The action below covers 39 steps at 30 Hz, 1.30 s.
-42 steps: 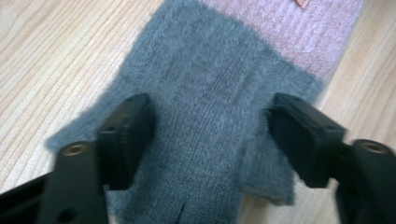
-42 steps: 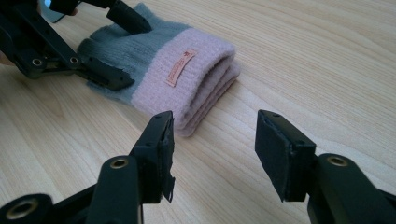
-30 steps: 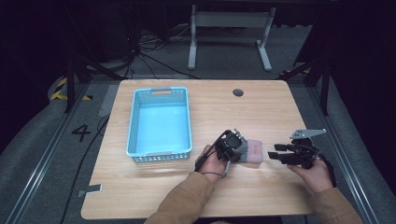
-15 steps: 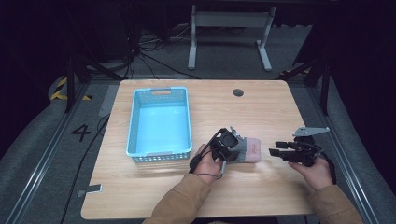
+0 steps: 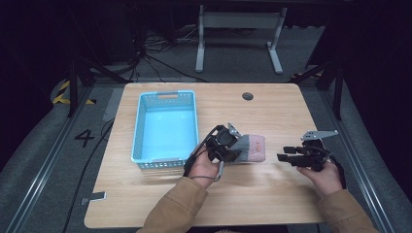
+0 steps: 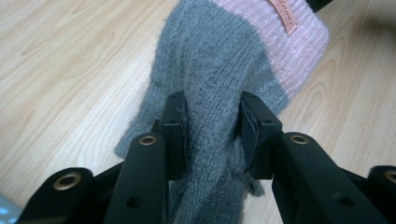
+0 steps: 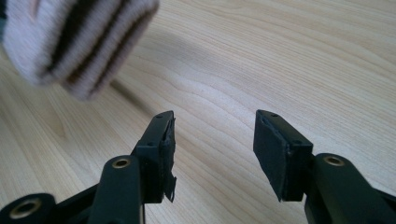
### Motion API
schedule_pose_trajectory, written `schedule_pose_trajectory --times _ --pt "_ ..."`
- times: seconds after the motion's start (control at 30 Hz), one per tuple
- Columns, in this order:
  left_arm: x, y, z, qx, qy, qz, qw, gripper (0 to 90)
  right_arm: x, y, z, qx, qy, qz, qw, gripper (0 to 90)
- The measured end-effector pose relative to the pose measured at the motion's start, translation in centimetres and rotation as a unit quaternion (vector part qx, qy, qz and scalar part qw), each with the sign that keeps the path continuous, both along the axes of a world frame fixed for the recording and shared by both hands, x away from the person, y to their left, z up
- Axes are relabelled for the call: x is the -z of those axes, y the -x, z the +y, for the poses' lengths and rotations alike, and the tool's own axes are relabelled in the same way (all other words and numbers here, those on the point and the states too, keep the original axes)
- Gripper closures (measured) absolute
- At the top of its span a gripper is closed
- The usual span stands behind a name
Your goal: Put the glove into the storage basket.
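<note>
The blue basket sits on the bench with nothing visible inside. Just right of the basket lies a grey-and-pink knitted glove, its grey end pinched between the left gripper jaws. The right gripper, jaws apart and holding nothing, hovers farther right of the basket, near the glove's pink cuff.
</note>
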State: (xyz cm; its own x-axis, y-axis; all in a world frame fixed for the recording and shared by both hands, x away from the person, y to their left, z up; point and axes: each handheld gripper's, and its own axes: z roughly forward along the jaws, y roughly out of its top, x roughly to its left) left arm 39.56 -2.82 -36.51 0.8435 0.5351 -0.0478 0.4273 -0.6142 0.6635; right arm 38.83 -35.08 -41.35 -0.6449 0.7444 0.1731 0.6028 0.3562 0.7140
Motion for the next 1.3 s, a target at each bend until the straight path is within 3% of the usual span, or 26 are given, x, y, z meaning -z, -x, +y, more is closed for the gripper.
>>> schedule_pose_trajectory --times 0.3,0.6,0.87,1.3 --pt "-2.4 -0.5 3.0 -0.016 0.006 -0.015 0.9997 66.4 0.7 0.1 0.1 0.003 0.004 0.013 0.9999 48.7" --pt "-4.3 -1.6 7.6 -0.047 0.018 -0.028 0.9983 66.3 0.9 0.4 -0.1 0.008 0.005 0.014 0.9999 48.5" --pt "-4.8 -2.2 10.6 -0.072 0.019 -0.033 0.9967 66.3 1.1 0.6 -0.2 0.011 0.003 0.016 0.9998 48.5" --pt "-4.3 -3.6 15.5 -0.111 0.01 -0.033 0.9932 66.1 1.2 0.9 0.0 0.012 0.008 0.018 0.9997 48.3"
